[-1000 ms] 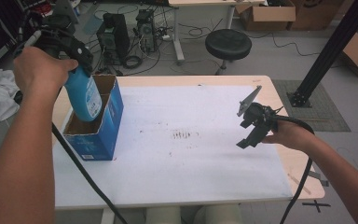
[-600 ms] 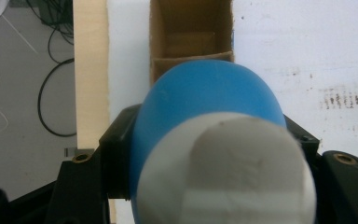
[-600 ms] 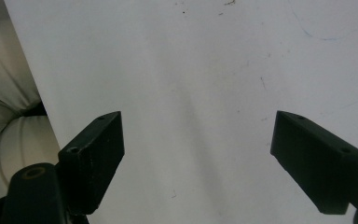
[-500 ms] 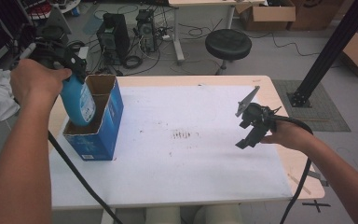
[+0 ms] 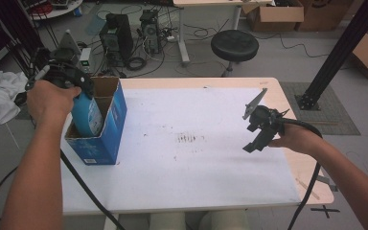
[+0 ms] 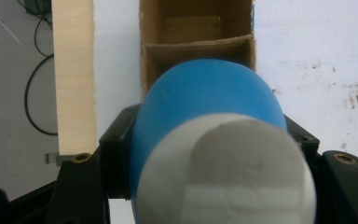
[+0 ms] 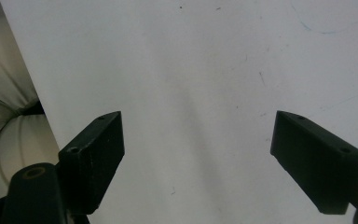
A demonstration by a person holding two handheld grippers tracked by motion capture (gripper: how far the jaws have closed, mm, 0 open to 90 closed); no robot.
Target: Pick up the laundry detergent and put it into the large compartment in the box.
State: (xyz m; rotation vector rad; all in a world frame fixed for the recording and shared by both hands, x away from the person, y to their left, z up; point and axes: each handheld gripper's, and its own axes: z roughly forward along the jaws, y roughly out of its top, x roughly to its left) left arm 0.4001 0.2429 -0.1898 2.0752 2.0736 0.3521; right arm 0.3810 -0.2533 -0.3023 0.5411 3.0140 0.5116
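Left gripper (image 5: 74, 88), jaws clamped round a blue bottle (image 5: 86, 115) just below its white cap (image 6: 223, 172), holds it upright, its lower part inside the near compartment of a divided blue cardboard box (image 5: 106, 139) at the table's (image 5: 196, 182) left edge. Right gripper (image 5: 261, 129) hovers w/ jaws wide, holding nothing, well apart over bare tabletop. Step in hand looks like boxing the bottle; next move prob. calls for lowering straight down, then letting go.

Our left gripper (image 5: 74, 84) is raised at the far left, forearm stretched forward, jaws clamped tight. Our right gripper (image 5: 258, 128) hovers at the right, tilted downward, jaws spread wide.
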